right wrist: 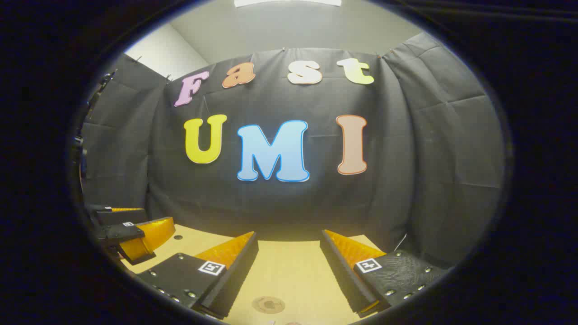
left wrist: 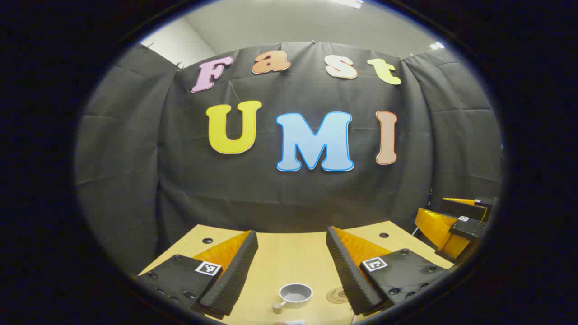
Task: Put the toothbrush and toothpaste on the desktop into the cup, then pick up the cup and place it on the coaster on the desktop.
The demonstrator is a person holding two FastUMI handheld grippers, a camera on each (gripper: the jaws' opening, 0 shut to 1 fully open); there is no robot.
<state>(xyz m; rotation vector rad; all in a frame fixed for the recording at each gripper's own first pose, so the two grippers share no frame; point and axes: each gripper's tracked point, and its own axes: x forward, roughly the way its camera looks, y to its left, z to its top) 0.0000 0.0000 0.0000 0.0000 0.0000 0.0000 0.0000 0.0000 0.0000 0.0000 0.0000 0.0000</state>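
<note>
A grey cup [left wrist: 295,294] with a short wooden handle stands upright on the wooden desktop [left wrist: 289,262], low in the left gripper view. Just right of it lies a round cork coaster [left wrist: 337,295], which is also low in the right gripper view, coaster [right wrist: 268,304]. My left gripper [left wrist: 291,243] hangs open above the desk with the cup below its gap, nothing held. My right gripper [right wrist: 289,241] is open too, over the coaster. Each view catches the other gripper at its edge: the right gripper [left wrist: 456,223], the left gripper [right wrist: 131,232]. A small white object [left wrist: 294,322] peeks at the bottom edge.
The black cloth wall [left wrist: 289,189] rises right behind the desk's far edge. Small dark holes [left wrist: 207,240] mark the desktop's back corners. Bare desk [right wrist: 289,271] lies between the two grippers.
</note>
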